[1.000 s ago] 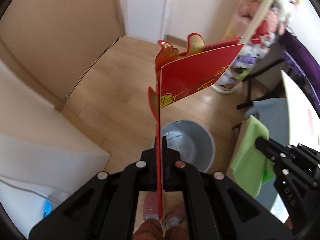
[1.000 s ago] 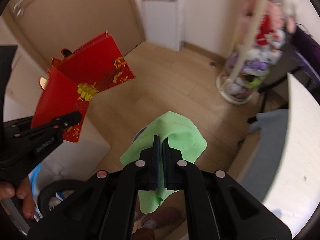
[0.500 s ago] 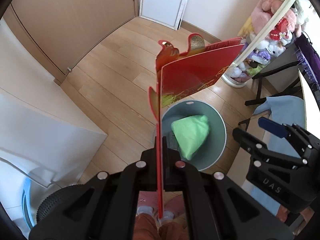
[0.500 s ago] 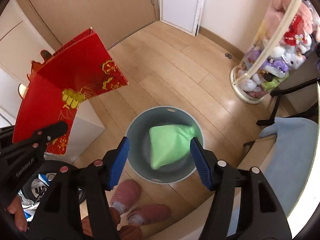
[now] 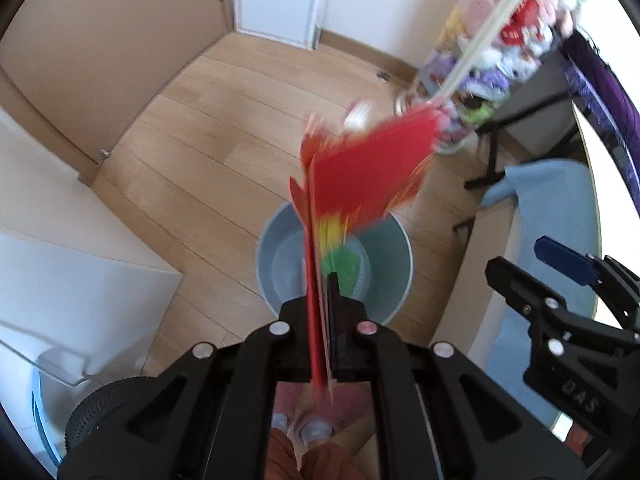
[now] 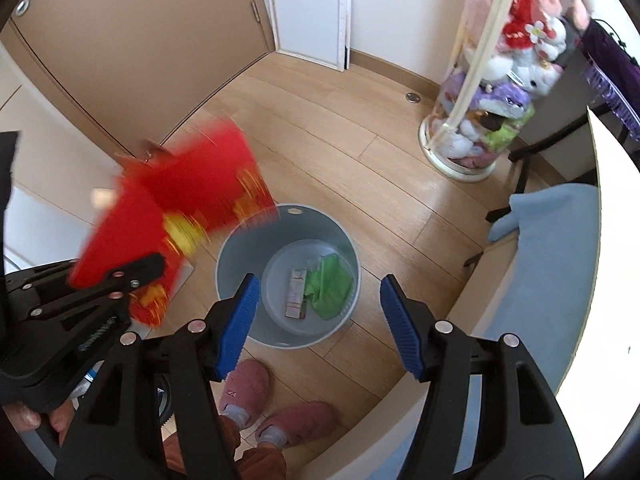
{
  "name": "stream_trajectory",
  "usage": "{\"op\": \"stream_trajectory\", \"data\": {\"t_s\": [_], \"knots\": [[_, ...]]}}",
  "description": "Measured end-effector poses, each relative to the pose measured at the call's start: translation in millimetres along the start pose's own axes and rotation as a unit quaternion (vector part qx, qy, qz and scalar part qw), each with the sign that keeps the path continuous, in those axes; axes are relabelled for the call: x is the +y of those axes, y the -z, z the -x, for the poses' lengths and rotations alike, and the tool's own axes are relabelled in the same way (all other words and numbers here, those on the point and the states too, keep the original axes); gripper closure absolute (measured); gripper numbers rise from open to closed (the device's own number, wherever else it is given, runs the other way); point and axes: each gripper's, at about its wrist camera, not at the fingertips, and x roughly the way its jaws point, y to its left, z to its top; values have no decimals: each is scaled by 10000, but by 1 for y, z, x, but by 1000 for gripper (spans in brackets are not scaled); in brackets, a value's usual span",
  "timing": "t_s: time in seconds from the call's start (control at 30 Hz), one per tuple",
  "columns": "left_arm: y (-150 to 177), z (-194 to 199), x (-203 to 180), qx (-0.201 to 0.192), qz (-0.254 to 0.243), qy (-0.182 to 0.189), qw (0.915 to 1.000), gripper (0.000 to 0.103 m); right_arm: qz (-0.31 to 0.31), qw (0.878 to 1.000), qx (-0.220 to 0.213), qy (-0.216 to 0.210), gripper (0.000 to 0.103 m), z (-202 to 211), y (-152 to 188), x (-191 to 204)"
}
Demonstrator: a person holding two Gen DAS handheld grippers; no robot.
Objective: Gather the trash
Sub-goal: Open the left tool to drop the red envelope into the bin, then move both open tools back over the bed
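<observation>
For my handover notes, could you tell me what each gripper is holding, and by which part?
The left gripper pinches the red card by its near bottom edge. The right gripper is open and empty.

Even, bright daylight, soft shadows. Light strongest from the right, past the white tabletop (image 6: 612, 240), which blows out near the frame edge. Red card (image 5: 368, 176) smeared by motion blur in both views; print on it unreadable. Grey bin (image 6: 288, 276) beside it sharp. Heavy fisheye bending: floorboards (image 6: 360, 152) curve around the bin, corners vignette to black.
</observation>
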Motion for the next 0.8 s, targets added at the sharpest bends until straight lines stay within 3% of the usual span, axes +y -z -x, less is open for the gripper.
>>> {"op": "stream_trajectory", "data": {"t_s": [0.17, 0.33, 0.53, 0.8], "knots": [[1, -6, -14, 179, -224, -128, 9995, 94, -152, 9999, 0, 35, 42, 7, 7, -12], [3, 7, -21, 5, -343, -145, 9993, 66, -305, 9995, -27, 92, 42, 17, 11, -22], [-6, 12, -28, -164, -543, -67, 9984, 66, -524, 9984, -102, 185, 42, 28, 15, -31], [-11, 17, -27, -89, -696, -159, 9974, 64, -725, 9971, -34, 209, 42, 33, 20, -35]]}}
